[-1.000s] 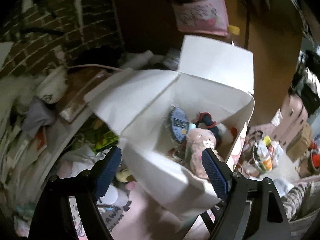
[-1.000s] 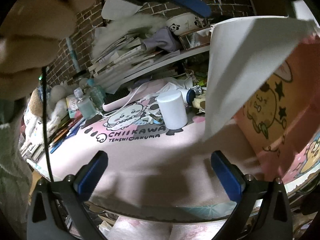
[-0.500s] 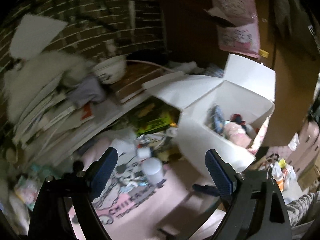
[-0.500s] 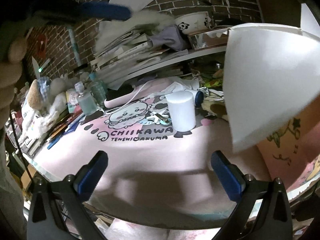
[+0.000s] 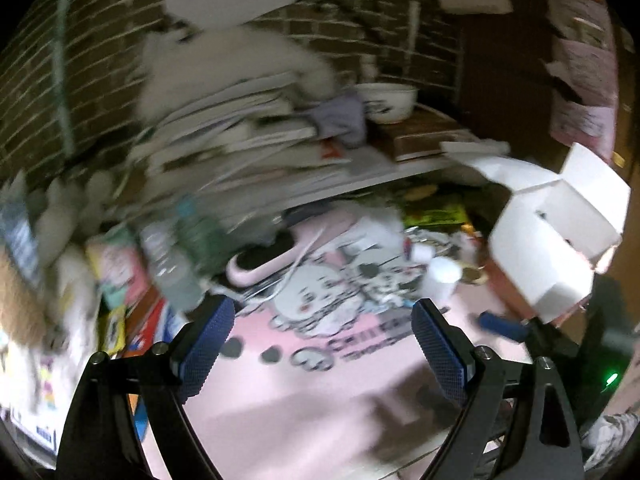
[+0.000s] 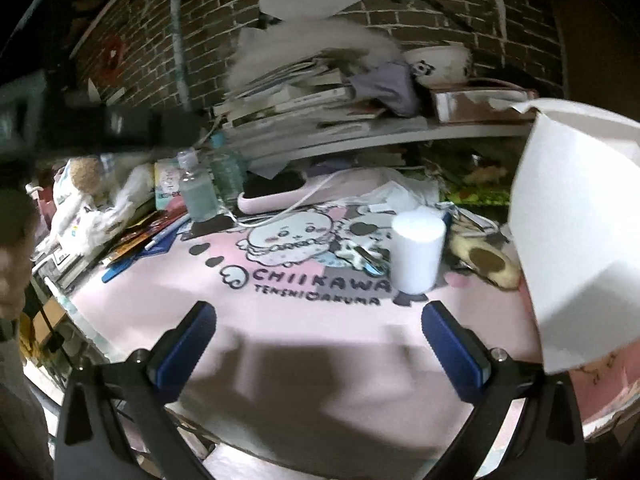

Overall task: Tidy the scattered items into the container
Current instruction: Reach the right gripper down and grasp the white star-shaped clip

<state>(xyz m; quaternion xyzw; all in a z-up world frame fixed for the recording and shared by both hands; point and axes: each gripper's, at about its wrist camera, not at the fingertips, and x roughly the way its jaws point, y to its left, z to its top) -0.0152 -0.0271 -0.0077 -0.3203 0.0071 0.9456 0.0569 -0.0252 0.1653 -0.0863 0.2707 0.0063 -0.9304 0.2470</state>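
Note:
The white cardboard box [image 5: 552,240] stands open at the right end of the pink printed mat [image 5: 304,380]; its flap [image 6: 576,232] fills the right side of the right wrist view. A white cylinder [image 6: 418,254] stands upright on the mat beside a tan plush toy [image 6: 486,262] near the box. My left gripper [image 5: 324,332] hangs open and empty over the mat's middle, left of the box. My right gripper [image 6: 320,332] is open and empty above the mat's front, and one of its blue pads [image 5: 500,326] shows in the left wrist view.
Clear bottles [image 6: 196,192] and a pink device [image 6: 280,196] with a white cable lie at the mat's back. Plush toys and packets [image 6: 84,200] crowd the left end. A shelf [image 6: 360,136] above holds stacked books, a cloth and a panda bowl [image 6: 436,64]. A brick wall stands behind.
My left gripper has swung left, away from over the box, and rolled; the box now sits at the right edge of its view. The right gripper has shifted slightly.

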